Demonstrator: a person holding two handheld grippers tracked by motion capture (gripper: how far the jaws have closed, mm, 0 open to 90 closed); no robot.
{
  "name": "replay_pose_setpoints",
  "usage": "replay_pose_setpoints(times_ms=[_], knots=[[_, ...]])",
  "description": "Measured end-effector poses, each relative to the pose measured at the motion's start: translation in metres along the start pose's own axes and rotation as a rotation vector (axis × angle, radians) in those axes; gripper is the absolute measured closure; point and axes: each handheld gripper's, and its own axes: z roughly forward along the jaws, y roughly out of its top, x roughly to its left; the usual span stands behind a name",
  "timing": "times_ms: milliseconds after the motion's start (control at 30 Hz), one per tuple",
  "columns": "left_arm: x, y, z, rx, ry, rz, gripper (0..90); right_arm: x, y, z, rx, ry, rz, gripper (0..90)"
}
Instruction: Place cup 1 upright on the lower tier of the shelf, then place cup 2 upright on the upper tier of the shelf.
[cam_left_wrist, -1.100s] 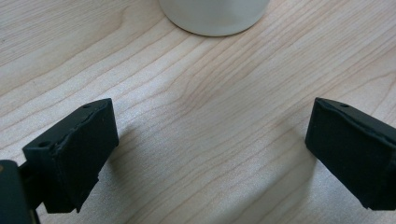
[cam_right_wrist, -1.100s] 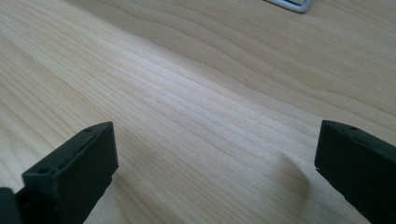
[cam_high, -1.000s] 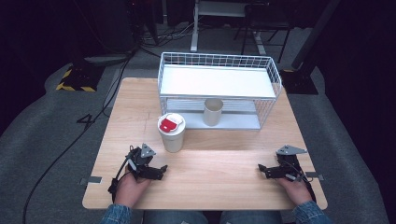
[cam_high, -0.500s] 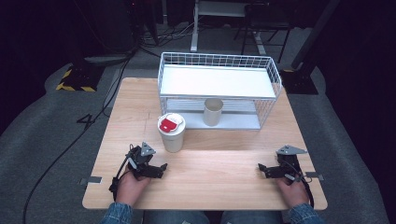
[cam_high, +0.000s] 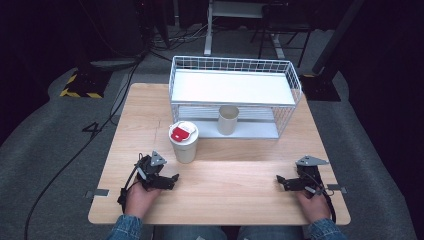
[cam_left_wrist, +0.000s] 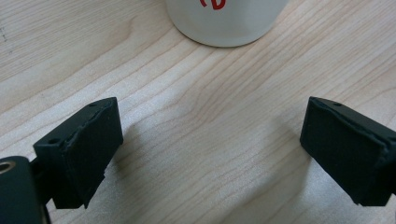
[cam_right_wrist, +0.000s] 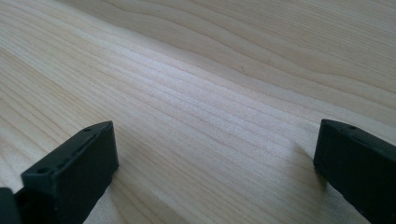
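Observation:
A white cup with a red-and-white lid (cam_high: 183, 141) stands upright on the wooden table (cam_high: 235, 180), just in front of a white wire rack (cam_high: 235, 95). A plain beige paper cup (cam_high: 228, 119) sits on the rack's lower shelf. My left gripper (cam_high: 173, 181) rests on the table a little below and left of the lidded cup, open with nothing between its jaws. In the left gripper view (cam_left_wrist: 210, 154) the base of the cup (cam_left_wrist: 226, 21) shows just ahead. My right gripper (cam_high: 281, 183) lies near the table's right front corner, open over bare wood (cam_right_wrist: 215, 168).
The rack has a flat white top shelf (cam_high: 230, 86) and takes up the back middle of the table. Dark floor with cables (cam_high: 75, 150) and a yellow-striped block (cam_high: 80, 85) lies to the left. A desk frame (cam_high: 240, 25) stands behind.

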Motion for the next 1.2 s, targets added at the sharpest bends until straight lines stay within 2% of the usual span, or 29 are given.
replay_pose_setpoints(times_ms=[300,533,567,600,633,700,833,1033,1200], knots=[[0.002,0.001,0.000,-0.006,-0.036,-0.038,3.3,0.000,0.000,0.000,0.000,0.001,0.000,0.0],[0.005,0.004,-0.004,-0.048,-0.075,-0.055,3.1,0.000,0.000,0.000,0.000,0.002,0.000,0.0],[0.006,0.006,-0.006,-0.079,-0.083,-0.063,2.7,0.000,0.000,0.000,0.000,0.002,0.000,0.0],[0.006,0.006,-0.006,-0.079,-0.083,-0.063,2.5,0.000,0.000,0.000,0.000,0.000,0.000,0.0],[0.007,0.009,-0.008,-0.118,-0.098,-0.079,2.2,0.000,0.000,0.000,0.000,0.001,0.000,0.0],[0.008,0.010,-0.010,-0.131,-0.105,-0.077,1.7,0.000,0.000,0.000,0.000,0.001,0.000,0.0],[0.008,0.015,-0.016,-0.202,-0.109,-0.076,0.9,0.000,0.000,0.000,0.000,0.001,0.000,0.0],[0.008,0.021,-0.021,-0.291,-0.136,-0.097,0.2,0.000,0.000,0.000,0.000,0.000,0.000,0.0],[0.010,0.027,-0.020,-0.333,-0.155,-0.098,0.0,0.000,0.000,0.000,0.000,0.000,0.000,0.0]])
